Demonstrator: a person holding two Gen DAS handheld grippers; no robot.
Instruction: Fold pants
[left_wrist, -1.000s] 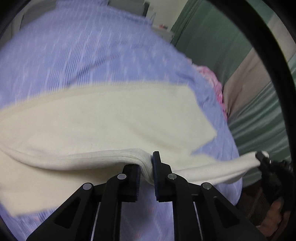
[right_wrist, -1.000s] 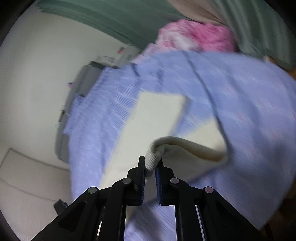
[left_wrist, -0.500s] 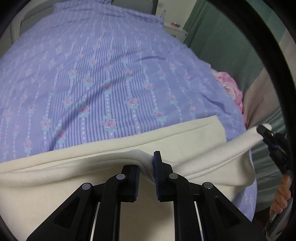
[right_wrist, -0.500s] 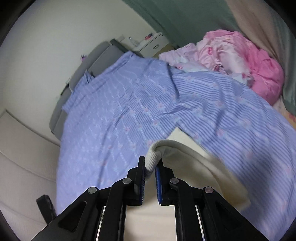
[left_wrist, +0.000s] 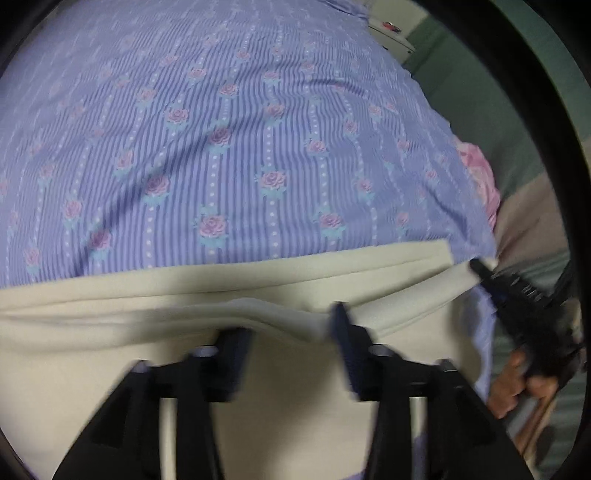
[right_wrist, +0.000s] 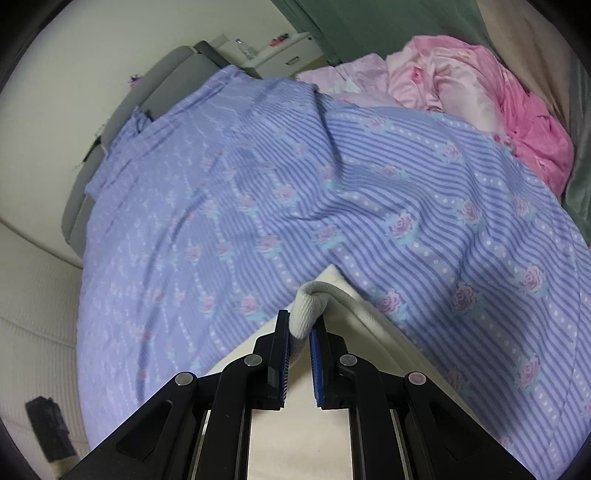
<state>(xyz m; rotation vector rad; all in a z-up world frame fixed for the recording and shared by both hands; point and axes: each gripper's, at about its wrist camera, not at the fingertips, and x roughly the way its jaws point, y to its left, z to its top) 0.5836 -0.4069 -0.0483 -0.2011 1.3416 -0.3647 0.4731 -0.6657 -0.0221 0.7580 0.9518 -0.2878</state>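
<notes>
Bedroom setting; work surface is a bed under a lavender striped bedspread (right_wrist: 369, 206) printed with roses.

Nearest, left wrist view: left gripper (left_wrist: 291, 332) fingers stand spread, motion-blurred, with a ridge of the cream pants (left_wrist: 110, 369) lying between them. The fabric does not appear pinched; the jaws look freshly opened or opening. Pants lie on the bedspread at its near edge, doubled over, with a folded layer and a straight hem edge running across the view.

Right wrist view: right gripper (right_wrist: 299, 332) fingers are pressed onto the ribbed waistband or cuff end of the pants (right_wrist: 308, 310), a rounded nub of fabric bulging above the tips. In the left view this same gripper (left_wrist: 480, 267) sits at the right end of the folded edge, with the person's hand behind it.

Farther: bare bedspread; a pink crumpled blanket (right_wrist: 480, 81) at the far right; a grey headboard (right_wrist: 162, 85), white nightstand (right_wrist: 280, 51) and green curtain (left_wrist: 480, 103) beyond.

Judgement: one lengthwise-to-half fold looks laid down. Left: right-side release, smoothing, likely one more fold.
</notes>
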